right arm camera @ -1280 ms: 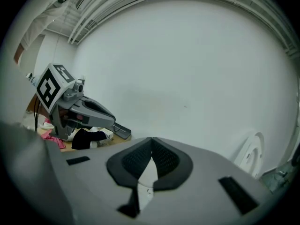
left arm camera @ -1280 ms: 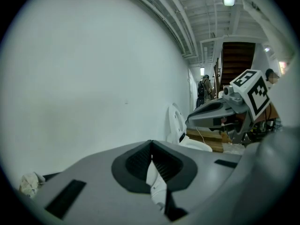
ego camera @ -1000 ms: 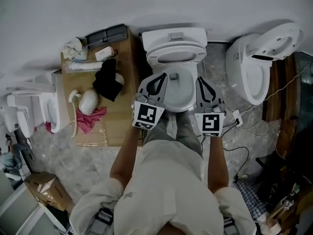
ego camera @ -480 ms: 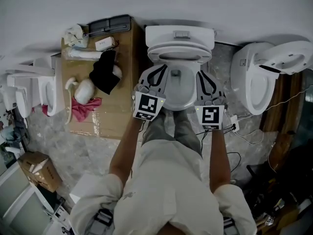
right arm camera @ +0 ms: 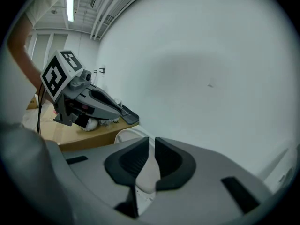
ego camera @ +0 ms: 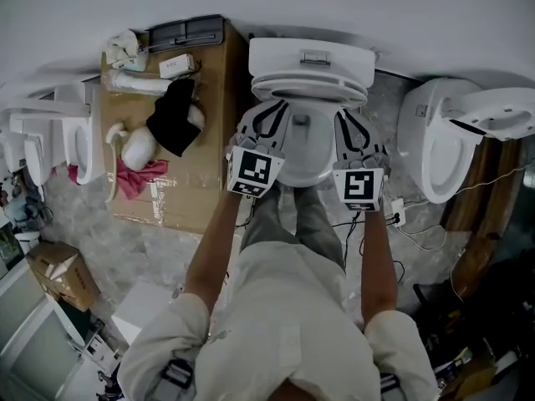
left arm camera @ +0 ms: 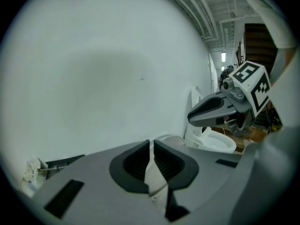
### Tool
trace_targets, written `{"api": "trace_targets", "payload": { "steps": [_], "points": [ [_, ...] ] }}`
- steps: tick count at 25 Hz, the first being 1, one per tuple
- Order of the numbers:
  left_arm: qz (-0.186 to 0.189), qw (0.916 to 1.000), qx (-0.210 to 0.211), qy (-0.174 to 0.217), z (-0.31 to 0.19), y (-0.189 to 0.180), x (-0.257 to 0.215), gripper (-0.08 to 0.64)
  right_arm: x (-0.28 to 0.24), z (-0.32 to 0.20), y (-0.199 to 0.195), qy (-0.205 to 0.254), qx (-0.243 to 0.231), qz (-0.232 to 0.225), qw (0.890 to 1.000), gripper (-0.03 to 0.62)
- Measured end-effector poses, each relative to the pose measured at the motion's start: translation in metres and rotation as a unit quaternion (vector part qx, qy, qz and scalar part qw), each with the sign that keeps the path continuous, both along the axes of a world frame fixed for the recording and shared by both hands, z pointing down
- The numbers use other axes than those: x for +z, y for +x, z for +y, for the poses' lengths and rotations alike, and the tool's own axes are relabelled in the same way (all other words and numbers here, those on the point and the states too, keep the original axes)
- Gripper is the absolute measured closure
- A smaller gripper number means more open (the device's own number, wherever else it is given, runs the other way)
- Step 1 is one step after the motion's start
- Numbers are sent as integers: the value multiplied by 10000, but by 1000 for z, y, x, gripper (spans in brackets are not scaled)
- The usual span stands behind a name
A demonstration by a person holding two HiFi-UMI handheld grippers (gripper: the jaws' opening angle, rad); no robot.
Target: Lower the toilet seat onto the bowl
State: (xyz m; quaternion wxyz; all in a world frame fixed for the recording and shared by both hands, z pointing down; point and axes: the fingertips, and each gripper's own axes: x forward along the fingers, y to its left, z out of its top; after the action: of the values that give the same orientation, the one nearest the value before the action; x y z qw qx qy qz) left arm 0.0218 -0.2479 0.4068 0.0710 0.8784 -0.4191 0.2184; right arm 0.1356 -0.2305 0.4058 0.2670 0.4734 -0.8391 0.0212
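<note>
One toilet (ego camera: 436,144) right of bowl (ego camera: 307,155), cardboard (ego camera: 201,170) left

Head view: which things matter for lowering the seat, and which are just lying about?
Job: toilet seat, raised; bowl; left gripper and right gripper, whose jaws have just been opening, with the white seat edge showing in each gap.
Lying about: black cloth, pink cloth, cardboard sheet, left spare toilet, right spare toilet, cardboard box.

**Grey mottled floor, crowded with fixtures**

The floor (ego camera: 100,232) carries three toilets: the centre toilet (ego camera: 309,57) at the top, the right toilet (ego camera: 435,149), and the left toilet (ego camera: 58,140). A cardboard sheet (ego camera: 209,140) lies flat upper left. A small box (ego camera: 54,270), possibly cardboard, sits lower left. Cables (ego camera: 418,224) trail at the right.
</note>
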Motion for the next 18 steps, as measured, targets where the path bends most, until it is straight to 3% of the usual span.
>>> {"api": "trace_targets", "payload": {
  "steps": [13, 18],
  "points": [
    [-232, 9995, -100, -198, -23, -1, 35, 480, 36, -34, 3, -112, -219, 337, 9991, 514],
    [-291, 9993, -92, -237, -30, 2, 44, 469, 49, -43, 1, -171, -402, 495, 9978, 469]
  ]
}}
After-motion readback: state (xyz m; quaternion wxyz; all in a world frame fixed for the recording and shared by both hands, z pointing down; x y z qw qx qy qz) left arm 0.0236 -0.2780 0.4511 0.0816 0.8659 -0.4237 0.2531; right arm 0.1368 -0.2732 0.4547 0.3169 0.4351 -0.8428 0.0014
